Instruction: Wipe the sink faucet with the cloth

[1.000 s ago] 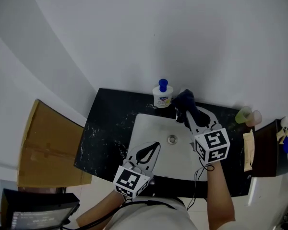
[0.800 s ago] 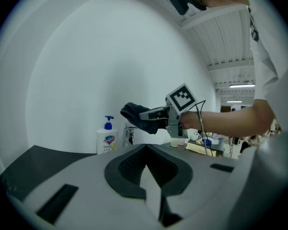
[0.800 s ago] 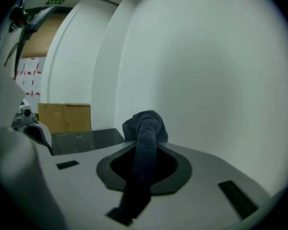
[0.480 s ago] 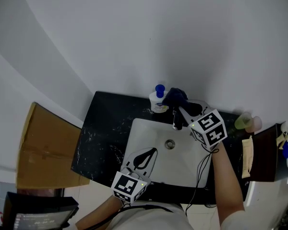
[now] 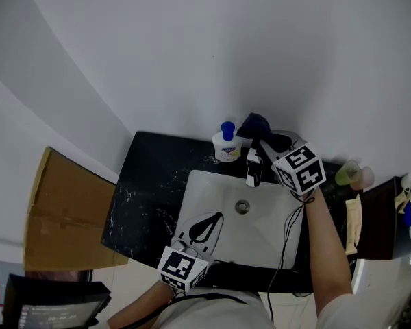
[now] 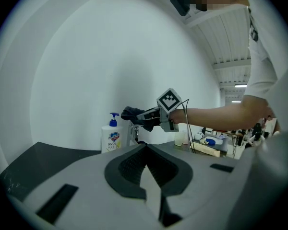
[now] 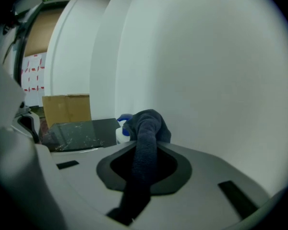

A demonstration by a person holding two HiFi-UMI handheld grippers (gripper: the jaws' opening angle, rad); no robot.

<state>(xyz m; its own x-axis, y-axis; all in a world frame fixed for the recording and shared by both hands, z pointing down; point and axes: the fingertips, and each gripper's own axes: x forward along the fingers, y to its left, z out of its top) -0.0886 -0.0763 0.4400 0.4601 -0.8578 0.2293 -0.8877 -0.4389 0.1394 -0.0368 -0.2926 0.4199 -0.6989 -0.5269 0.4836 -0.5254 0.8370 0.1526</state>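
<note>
Hovering at the lower centre of the head view, the left gripper [image 5: 216, 217] has its jaws closed on nothing above the white sink [image 5: 207, 192]. Only the right gripper view shows the dark cloth [image 7: 146, 128] pinched between the right gripper's [image 7: 146, 146] jaws and bunched past their tips. Farther up the head view, the cloth is just above the faucet [image 5: 253, 167], beside a soap bottle [image 5: 226, 144] on the black counter [image 5: 151, 177]. A white wall [image 5: 205, 46] rises behind.
</note>
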